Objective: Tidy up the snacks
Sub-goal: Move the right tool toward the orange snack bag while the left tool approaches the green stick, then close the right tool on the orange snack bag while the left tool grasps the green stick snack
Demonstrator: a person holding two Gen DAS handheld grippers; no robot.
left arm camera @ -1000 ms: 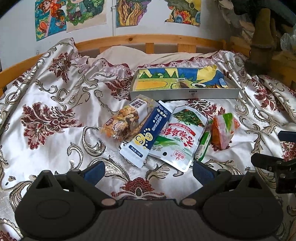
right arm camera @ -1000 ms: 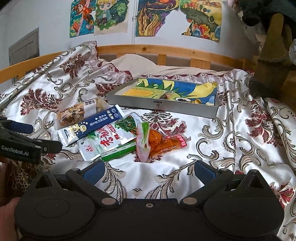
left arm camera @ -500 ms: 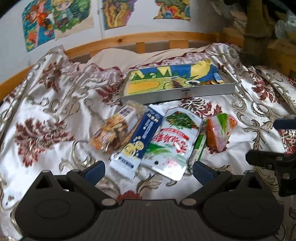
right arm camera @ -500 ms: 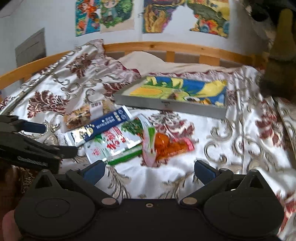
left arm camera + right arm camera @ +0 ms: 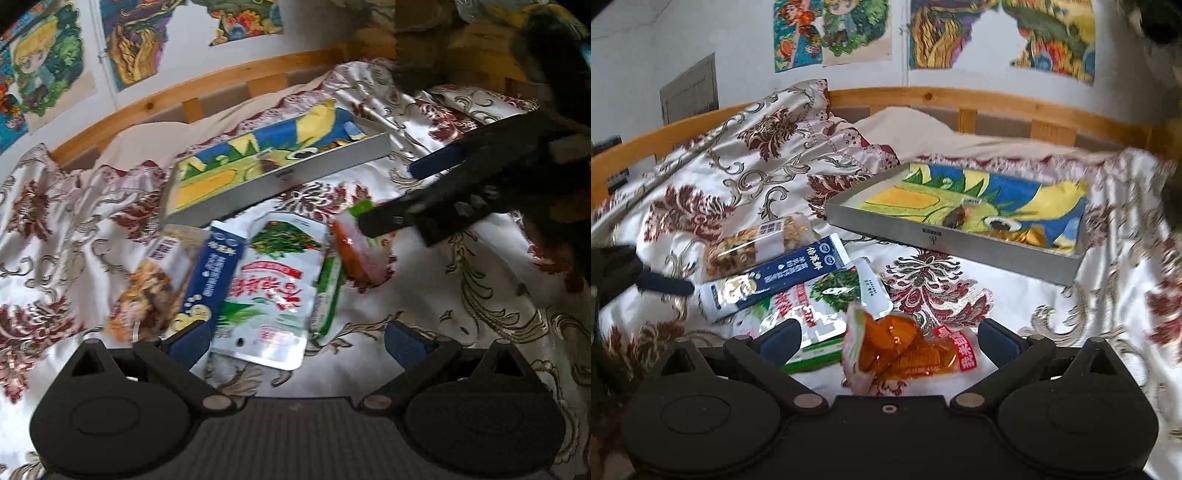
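1. Over on the far left of the bed [image 5: 701,177], the nut bag [image 5: 757,247] sits at the edge of the pile, lying flat on the bedspread.
2. Next to it is the blue pack [image 5: 775,277], leaning over part of the nut bag. The left gripper [image 5: 295,339] hangs low in front of this end of the pile, jaws spread wide and holding nothing, so my guess is it's lining up for one of these two.
3. Middle of the pile is the green pouch [image 5: 273,288], the biggest one, overlapping the blue pack on one side and a thin green stick pack [image 5: 328,291] on the other. Everything's kind of fanned out and loose, none of it sorted yet.
4. Then the orange snack [image 5: 901,350], crumpled and a bit puffed up. The right gripper [image 5: 886,339] is right over it, also wide open and empty, with the snack between its fingers. Looks like that's the first pick, since it's the easiest one to get a pinch on.
5. Behind it all, toward the right, the tray [image 5: 945,236] with the cartoon lining waits near the pile. It holds only a couple of small bits, so that's presumably where the snacks go.
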